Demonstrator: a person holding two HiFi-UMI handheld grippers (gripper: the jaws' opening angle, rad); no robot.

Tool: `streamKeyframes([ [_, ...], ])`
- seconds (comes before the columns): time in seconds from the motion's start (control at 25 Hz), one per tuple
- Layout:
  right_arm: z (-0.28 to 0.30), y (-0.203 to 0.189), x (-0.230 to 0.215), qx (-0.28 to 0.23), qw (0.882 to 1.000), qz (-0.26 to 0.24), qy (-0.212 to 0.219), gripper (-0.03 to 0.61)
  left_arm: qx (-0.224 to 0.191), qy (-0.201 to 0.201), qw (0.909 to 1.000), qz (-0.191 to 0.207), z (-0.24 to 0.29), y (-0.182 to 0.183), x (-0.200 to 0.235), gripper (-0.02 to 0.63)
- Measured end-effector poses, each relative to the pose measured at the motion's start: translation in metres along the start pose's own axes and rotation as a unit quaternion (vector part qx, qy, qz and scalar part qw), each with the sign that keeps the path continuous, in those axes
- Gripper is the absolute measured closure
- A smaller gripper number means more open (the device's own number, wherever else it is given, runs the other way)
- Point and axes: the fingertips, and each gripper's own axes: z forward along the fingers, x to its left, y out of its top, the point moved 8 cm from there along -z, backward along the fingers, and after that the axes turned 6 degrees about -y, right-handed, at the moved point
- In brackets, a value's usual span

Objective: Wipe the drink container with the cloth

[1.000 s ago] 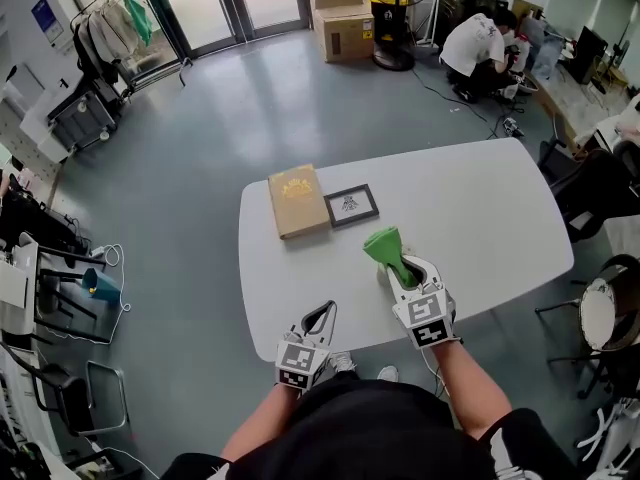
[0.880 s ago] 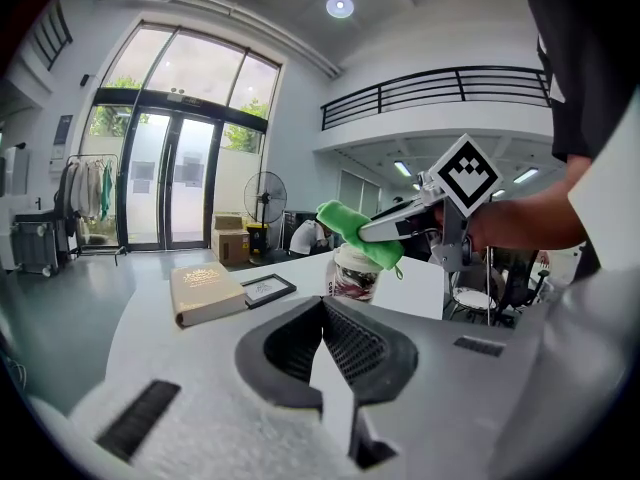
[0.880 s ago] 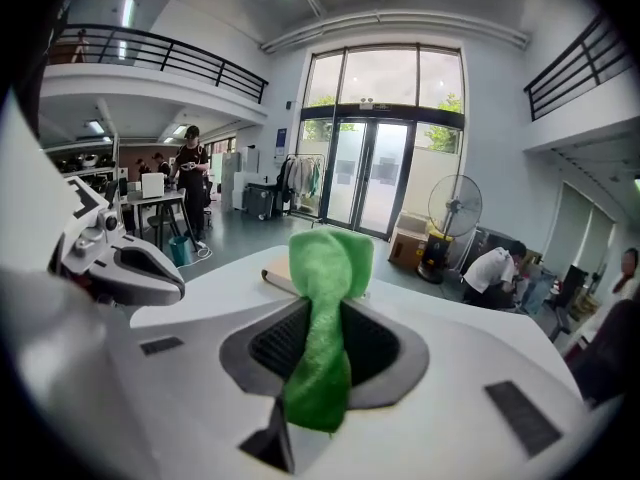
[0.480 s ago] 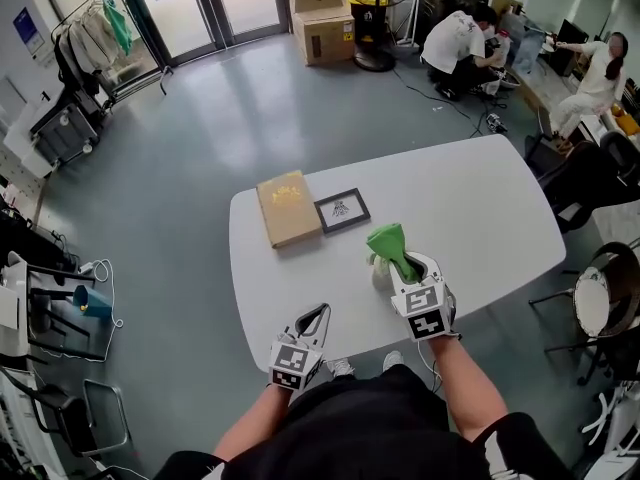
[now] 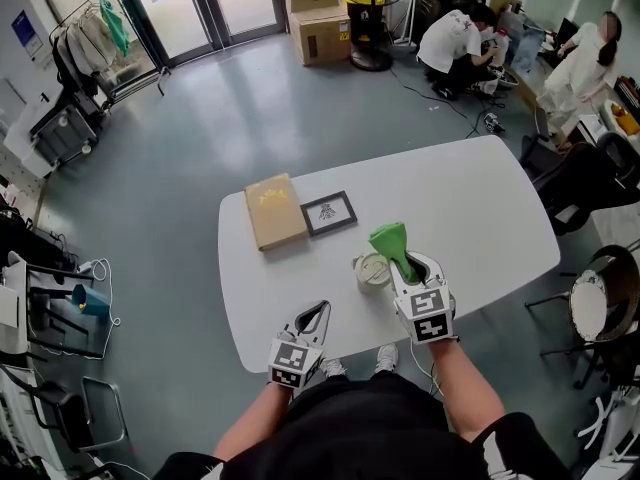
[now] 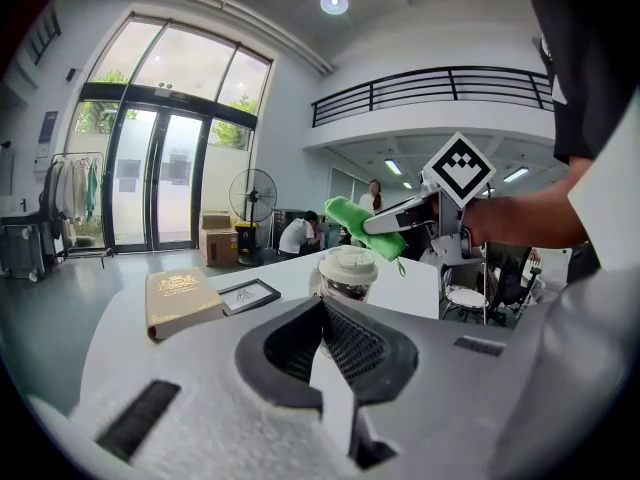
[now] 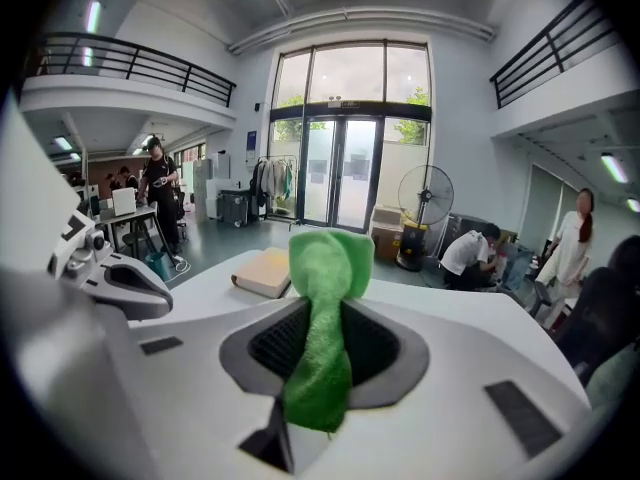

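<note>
A clear drink cup with a white lid (image 5: 373,269) stands upright on the white table (image 5: 480,208), near its front edge. My right gripper (image 5: 405,264) is just right of the cup, shut on a green cloth (image 5: 390,241) that sticks up past its tips. The right gripper view shows the cloth (image 7: 323,308) pinched in the right gripper (image 7: 322,303). My left gripper (image 5: 322,313) hovers at the table's front edge, shut and holding nothing. Beyond the left gripper (image 6: 325,313), the left gripper view shows the cup (image 6: 345,273) with the cloth (image 6: 362,226) just above and right of its lid.
A tan book (image 5: 273,211) and a small black picture frame (image 5: 328,213) lie side by side at the table's back left. Chairs (image 5: 600,308) stand off the right end. People and cardboard boxes (image 5: 325,23) are far across the room.
The right gripper and the cloth have come off the cup to its right, so the whole lid now shows. The left gripper has stayed about where it was.
</note>
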Motion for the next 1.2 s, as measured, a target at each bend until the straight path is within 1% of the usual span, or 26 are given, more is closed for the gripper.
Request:
streamKeyframes([
  [0.08, -0.004, 0.000, -0.006, -0.022, 1.000, 0.014, 0.008, 0.476, -0.001, 0.003, 1.0000, -0.001, 0.004, 0.003, -0.006, 0.603],
  [0.16, -0.007, -0.002, -0.012, -0.040, 0.998, 0.039, 0.018, 0.476, -0.002, 0.006, 1.0000, -0.003, 0.006, 0.006, -0.011, 0.603],
  [0.28, -0.011, -0.012, -0.019, -0.061, 0.992, 0.101, 0.042, 0.475, -0.001, 0.020, 0.9998, -0.002, 0.004, 0.014, -0.015, 0.603],
  [0.4, -0.011, -0.022, -0.028, -0.072, 0.984, 0.156, 0.056, 0.474, -0.003, 0.024, 0.9997, 0.003, 0.007, 0.011, -0.014, 0.603],
  [0.48, -0.010, -0.029, -0.036, -0.069, 0.978, 0.185, 0.062, 0.474, -0.004, 0.030, 0.9995, 0.001, 0.009, 0.014, -0.015, 0.603],
  [0.68, -0.003, -0.047, -0.049, -0.038, 0.967, 0.239, 0.080, 0.474, 0.002, 0.035, 0.9994, -0.007, 0.017, 0.014, -0.023, 0.603],
  [0.8, 0.002, -0.063, -0.050, -0.012, 0.952, 0.288, 0.101, 0.474, 0.005, 0.037, 0.9993, -0.009, 0.020, 0.011, -0.029, 0.603],
  [1.0, 0.014, -0.091, -0.047, 0.027, 0.920, 0.372, 0.121, 0.474, 0.015, 0.047, 0.9987, -0.015, 0.020, 0.013, -0.034, 0.603],
  [1.08, 0.019, -0.102, -0.046, 0.038, 0.905, 0.404, 0.126, 0.473, 0.017, 0.051, 0.9984, -0.016, 0.019, 0.012, -0.035, 0.603],
  [1.2, 0.028, -0.112, -0.042, 0.051, 0.880, 0.450, 0.143, 0.469, 0.019, 0.047, 0.9986, -0.015, 0.020, 0.005, -0.037, 0.603],
])
